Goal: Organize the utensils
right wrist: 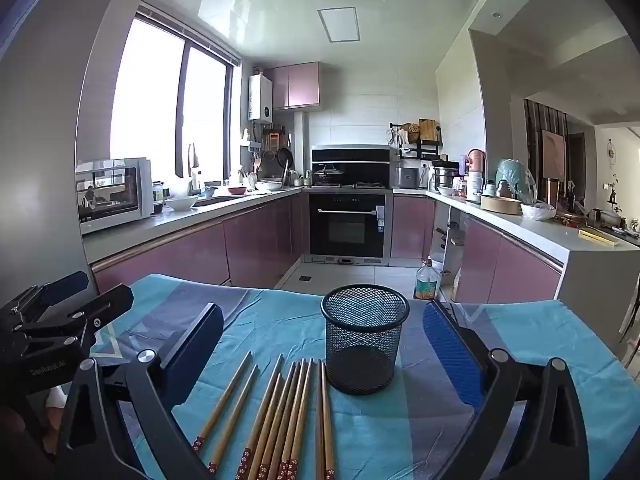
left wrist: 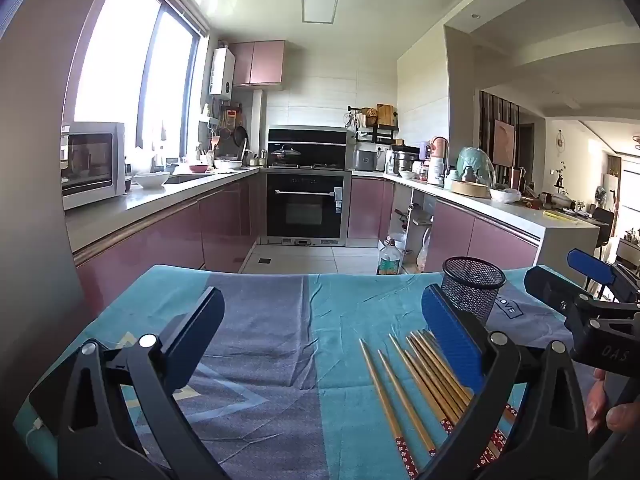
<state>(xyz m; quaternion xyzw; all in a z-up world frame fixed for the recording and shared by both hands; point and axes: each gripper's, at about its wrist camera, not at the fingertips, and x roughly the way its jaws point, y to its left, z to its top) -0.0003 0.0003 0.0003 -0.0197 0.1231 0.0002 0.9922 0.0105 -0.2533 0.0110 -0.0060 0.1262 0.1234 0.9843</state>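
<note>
Your left tongs (left wrist: 320, 344) and right tongs (right wrist: 324, 352) both stand spread wide with nothing between the pads, hovering low over the near edge of the bench (right wrist: 540, 332). A blue and grey cloth (left wrist: 260, 320) covers it. Closest to you lie the chopsticks (right wrist: 276, 412), side by side on the cloth, their red patterned ends toward you and tips pointing away. From the left view they sit just beside the right-hand pad. Just beyond their tips, slightly right, a black mesh cup (right wrist: 364, 340) stands upright and looks empty. Farther off, past the bench edge, you face the oven (right wrist: 348, 228) set among pink cabinets.
</note>
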